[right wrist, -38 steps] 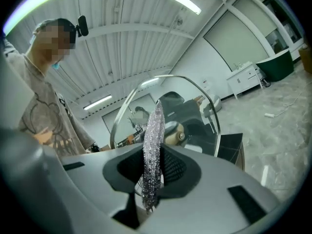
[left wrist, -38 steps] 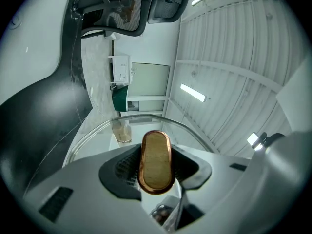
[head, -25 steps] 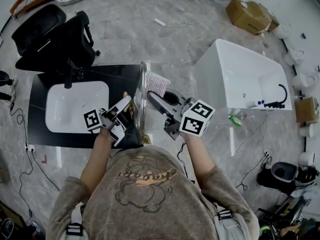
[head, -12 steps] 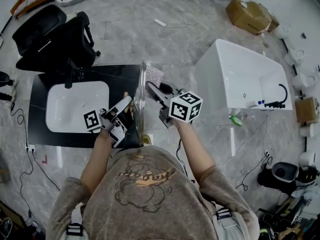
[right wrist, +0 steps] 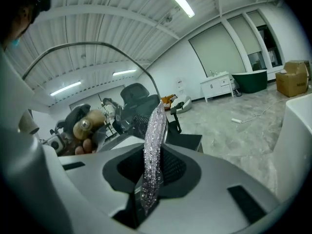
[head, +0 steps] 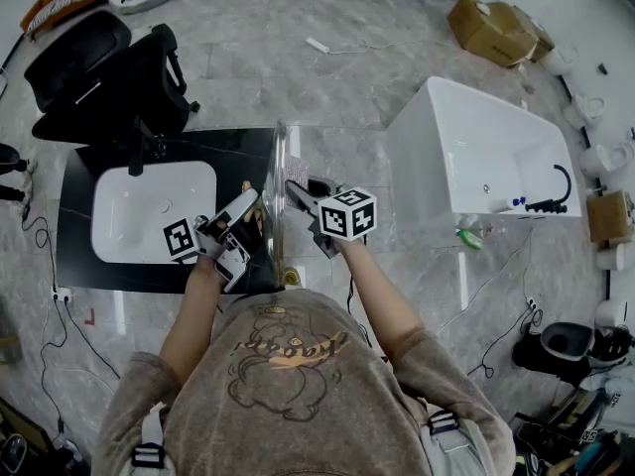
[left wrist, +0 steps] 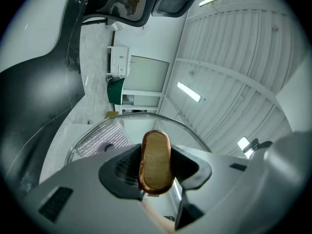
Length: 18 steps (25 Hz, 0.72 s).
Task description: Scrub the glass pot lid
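The glass pot lid (head: 281, 157) stands on edge above the counter, seen edge-on in the head view. My left gripper (head: 252, 218) is shut on its oval wooden knob (left wrist: 156, 161), on the lid's left side. My right gripper (head: 296, 192) is shut on a pinkish sparkly scrub cloth (right wrist: 154, 145) and holds it against the lid's right face. In the left gripper view the cloth (left wrist: 100, 140) shows through the glass under the metal rim (left wrist: 161, 118). In the right gripper view the rim (right wrist: 97, 45) arcs overhead and the knob (right wrist: 87, 123) shows through the glass.
Below the lid lies a black counter (head: 228, 147) with a white sink (head: 149, 211) and black faucet (head: 134, 152). A white bathtub (head: 476, 152) stands to the right, an office chair (head: 109, 77) at upper left, a cardboard box (head: 491, 28) beyond.
My right gripper has moved left and closer to the lid, carrying the cloth along the glass; the cloth is now mostly hidden behind the lid. The left gripper and lid stay put.
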Available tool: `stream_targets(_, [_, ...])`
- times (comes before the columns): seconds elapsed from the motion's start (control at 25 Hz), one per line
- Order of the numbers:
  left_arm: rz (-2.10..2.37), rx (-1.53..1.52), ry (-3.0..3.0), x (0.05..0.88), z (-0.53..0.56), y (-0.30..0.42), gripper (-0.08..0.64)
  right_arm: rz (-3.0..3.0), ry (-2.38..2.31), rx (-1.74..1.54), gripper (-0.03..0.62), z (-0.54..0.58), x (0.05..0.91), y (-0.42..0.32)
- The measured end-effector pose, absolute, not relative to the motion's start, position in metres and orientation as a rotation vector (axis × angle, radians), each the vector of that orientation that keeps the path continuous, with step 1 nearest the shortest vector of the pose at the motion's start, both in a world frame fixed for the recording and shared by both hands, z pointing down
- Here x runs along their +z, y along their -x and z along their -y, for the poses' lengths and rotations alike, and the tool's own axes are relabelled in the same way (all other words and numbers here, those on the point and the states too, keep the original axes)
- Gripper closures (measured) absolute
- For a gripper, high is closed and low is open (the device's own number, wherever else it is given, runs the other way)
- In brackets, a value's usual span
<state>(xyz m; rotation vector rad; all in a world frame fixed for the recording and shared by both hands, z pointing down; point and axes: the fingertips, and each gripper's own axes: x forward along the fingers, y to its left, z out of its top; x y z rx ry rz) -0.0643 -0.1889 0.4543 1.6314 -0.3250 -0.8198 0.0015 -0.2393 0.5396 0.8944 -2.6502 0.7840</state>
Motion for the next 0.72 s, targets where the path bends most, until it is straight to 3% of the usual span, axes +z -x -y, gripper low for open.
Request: stream_targets(0.72, [0.383, -0.811, -1.615, 0.465, 0.193, 0.071, 0.382, 2.634, -0.635, 1.027, 0.512, 0.15, 0.548, 0.013])
